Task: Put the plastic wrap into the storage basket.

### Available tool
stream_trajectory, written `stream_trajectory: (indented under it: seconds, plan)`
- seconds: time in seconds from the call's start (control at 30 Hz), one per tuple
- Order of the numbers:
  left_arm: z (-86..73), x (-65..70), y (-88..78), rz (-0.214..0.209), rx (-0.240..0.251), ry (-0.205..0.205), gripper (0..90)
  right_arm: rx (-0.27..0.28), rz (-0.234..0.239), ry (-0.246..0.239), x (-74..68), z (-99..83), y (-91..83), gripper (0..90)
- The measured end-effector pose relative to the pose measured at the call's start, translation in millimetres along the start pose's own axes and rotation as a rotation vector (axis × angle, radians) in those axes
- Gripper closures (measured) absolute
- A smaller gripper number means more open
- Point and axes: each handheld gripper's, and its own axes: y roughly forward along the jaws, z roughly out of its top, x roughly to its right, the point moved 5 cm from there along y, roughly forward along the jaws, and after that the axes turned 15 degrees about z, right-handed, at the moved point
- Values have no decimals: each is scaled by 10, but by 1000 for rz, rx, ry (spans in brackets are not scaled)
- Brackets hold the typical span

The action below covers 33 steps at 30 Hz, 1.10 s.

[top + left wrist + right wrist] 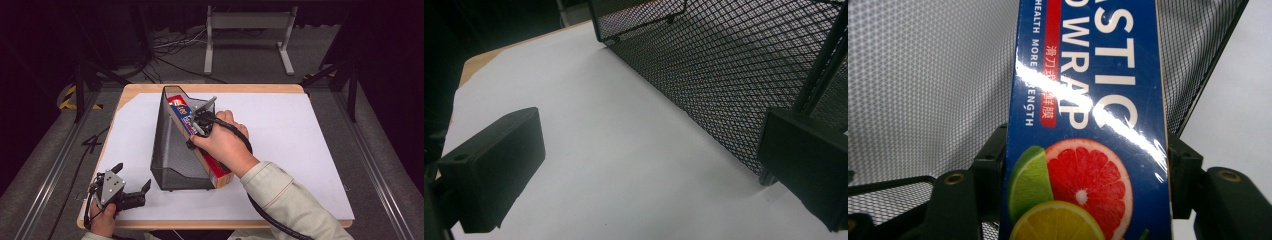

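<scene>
One plastic wrap box [200, 140] clamped in right gripper [196, 131], leaning in one mesh file holder [170, 145]; left gripper [134, 192] agape, 7 o'clock.

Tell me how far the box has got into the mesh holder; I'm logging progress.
Done: the plastic wrap box is gripped by the right gripper, leaning into the mesh holder. In hand: lowering it. Left: seating and releasing it. The left gripper waits open.
</scene>
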Motion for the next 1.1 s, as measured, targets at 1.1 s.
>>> stream_trajectory:
  seconds: [1.1]
  plan:
    - [-5,8,14,2,-9,11,0,-115,-17,17,83,30,265,373]
